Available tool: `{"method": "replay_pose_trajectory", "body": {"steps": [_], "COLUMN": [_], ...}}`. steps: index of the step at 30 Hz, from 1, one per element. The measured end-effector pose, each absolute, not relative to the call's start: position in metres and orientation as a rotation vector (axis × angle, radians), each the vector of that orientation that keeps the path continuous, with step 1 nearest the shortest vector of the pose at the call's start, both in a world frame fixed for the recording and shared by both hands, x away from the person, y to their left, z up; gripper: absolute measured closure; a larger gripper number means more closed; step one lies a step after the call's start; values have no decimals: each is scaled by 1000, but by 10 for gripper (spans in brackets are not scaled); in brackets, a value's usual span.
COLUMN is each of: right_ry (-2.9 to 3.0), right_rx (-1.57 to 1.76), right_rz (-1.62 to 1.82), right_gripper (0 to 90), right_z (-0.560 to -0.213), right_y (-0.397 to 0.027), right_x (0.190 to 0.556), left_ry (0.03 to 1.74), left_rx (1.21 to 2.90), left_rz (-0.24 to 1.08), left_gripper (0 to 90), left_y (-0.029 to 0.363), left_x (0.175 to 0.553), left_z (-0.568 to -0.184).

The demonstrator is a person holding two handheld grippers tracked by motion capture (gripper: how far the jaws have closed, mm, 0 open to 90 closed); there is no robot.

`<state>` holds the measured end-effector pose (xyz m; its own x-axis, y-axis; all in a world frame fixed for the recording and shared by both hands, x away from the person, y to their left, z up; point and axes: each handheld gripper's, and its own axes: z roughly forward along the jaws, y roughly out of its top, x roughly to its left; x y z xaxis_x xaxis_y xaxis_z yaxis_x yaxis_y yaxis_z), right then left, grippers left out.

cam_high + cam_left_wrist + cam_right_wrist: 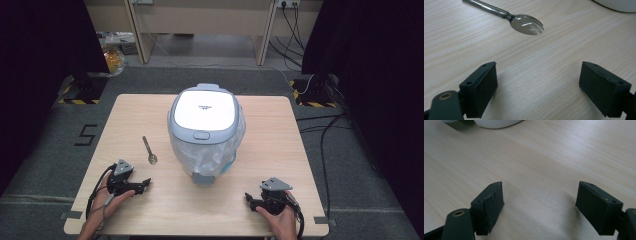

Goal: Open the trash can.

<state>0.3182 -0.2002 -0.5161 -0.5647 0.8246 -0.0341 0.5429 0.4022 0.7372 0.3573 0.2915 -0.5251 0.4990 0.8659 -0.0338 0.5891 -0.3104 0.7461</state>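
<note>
Looking down from the high view, a wooden table (280,150) is seen bearing a white rice cooker (204,131) with a clear plastic bag about its body, and a spork (149,150) is laid just left of it, bowl end nearest the person. The left gripper (144,184) is rested near the spork on the near left of the table, and the right gripper (251,201) on the near right, well apart from the cooker. In the left gripper view, the jaws are shown spread wide with nothing between them, and the spork (524,23) is seen just ahead, its short tines pointing right and its handle running off to the upper left. In the right gripper view, the jaws are likewise spread and empty over bare wood. The spork is judged light, stiff and smooth, lying flat and therefore liable to slip; a hold across the narrow handle near the bowl is advised.
</note>
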Motion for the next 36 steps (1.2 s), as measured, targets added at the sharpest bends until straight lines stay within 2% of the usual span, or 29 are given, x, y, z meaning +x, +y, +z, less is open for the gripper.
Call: {"method": "replay_pose_trajectory", "body": {"steps": [1,5,6,17,21,33,36], "right_ry": [2278,2273,2270,2278,2280,2317,2321], "right_rx": [1147,1119,1099,967,895,768,715], "right_rz": [976,1002,1038,1138,1193,1255,1241], "right_gripper": [358,406,441,553,640,705,745], "right_z": [-515,-512,-510,-499,-495,-498,-497], "right_y": [-200,-199,-197,-176,-161,-120,-108], "right_x": [317,315,314,307,305,309,311], "left_ry": [1191,1191,1191,1192,1191,1190,1191], "left_rx": [2026,2027,2026,2022,2025,2029,2026], "left_rz": [493,493,493,493,493,493,493], "left_gripper": [140,140,140,140,140,140,140], "left_y": [291,292,292,291,291,292,291], "left_x": [357,357,357,357,357,357,357], "left_z": [-525,-525,-525,-525,-525,-525,-525]}}
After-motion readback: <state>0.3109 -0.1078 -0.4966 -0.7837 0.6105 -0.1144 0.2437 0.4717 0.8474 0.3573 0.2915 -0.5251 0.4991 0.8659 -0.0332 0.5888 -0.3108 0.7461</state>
